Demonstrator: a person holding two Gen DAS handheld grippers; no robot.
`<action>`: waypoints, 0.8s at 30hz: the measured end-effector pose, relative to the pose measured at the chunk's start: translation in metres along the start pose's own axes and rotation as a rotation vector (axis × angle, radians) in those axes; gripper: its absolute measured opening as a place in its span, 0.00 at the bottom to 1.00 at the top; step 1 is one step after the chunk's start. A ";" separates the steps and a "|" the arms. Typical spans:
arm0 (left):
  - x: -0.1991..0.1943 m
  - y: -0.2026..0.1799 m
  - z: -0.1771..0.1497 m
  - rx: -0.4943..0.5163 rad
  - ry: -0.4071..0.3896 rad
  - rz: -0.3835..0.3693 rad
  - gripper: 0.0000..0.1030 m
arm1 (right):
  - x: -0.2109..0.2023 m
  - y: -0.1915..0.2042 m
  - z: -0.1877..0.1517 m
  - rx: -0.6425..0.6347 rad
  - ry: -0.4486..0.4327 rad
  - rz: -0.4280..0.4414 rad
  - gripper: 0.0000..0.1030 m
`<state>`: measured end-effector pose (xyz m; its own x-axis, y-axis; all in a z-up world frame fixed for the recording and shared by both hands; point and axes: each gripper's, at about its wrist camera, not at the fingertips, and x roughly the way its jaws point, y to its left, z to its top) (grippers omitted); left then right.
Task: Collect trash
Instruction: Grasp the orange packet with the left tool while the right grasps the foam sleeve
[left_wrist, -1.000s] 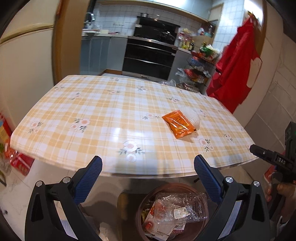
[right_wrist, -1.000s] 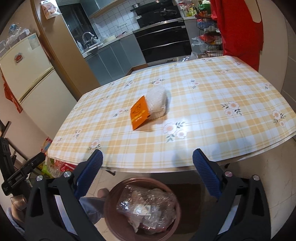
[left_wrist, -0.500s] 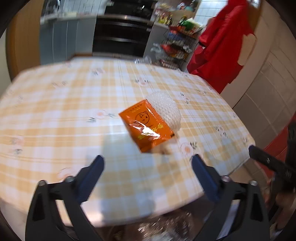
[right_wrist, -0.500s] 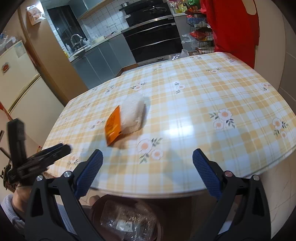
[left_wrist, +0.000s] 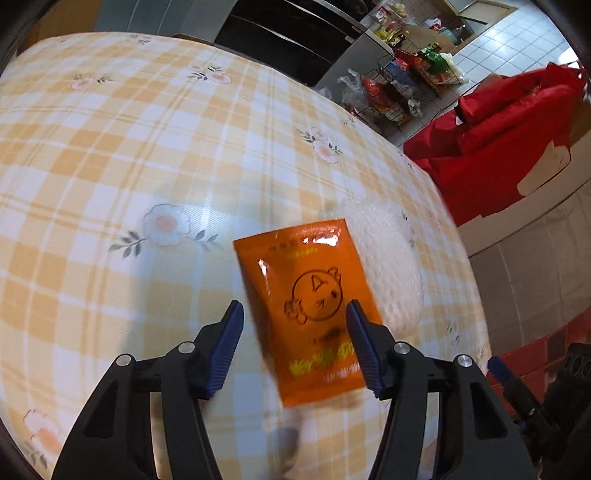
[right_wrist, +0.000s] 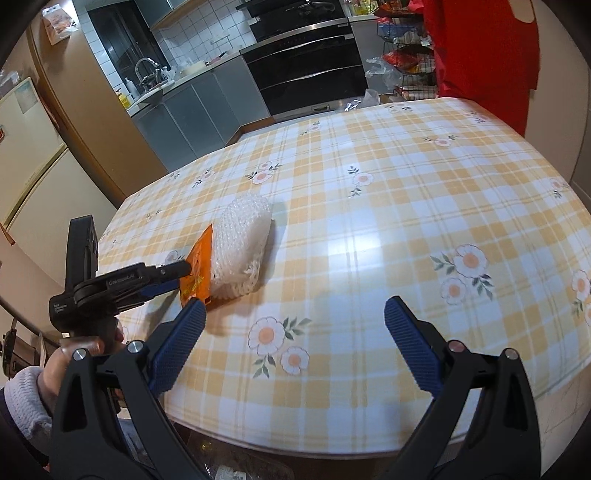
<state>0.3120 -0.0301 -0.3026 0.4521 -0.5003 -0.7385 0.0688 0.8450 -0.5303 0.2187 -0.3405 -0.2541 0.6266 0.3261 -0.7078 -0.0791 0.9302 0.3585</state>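
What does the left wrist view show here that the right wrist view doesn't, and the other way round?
Left wrist only: the orange packet's printed face, lying between the left gripper's blue pads, which have just been closing and do not yet press it.
Right wrist only: the left gripper from the side, the hand holding it, the sink, the fridge, and the right gripper open over bare cloth.
Both: the checked tablecloth, the bubble wrap bundle beside the packet, the red garment.
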 end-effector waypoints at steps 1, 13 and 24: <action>0.001 0.000 0.001 -0.005 0.004 -0.014 0.54 | 0.003 0.001 0.002 -0.005 0.003 0.002 0.93; -0.005 -0.010 -0.005 0.062 -0.026 -0.033 0.04 | 0.029 0.013 0.019 -0.057 0.020 0.014 0.92; -0.107 0.000 -0.010 0.109 -0.234 0.031 0.04 | 0.088 0.031 0.045 -0.097 0.066 0.066 0.84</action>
<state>0.2548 0.0216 -0.2272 0.6482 -0.4270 -0.6305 0.1410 0.8810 -0.4517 0.3059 -0.2905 -0.2775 0.5655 0.3945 -0.7243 -0.1953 0.9173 0.3471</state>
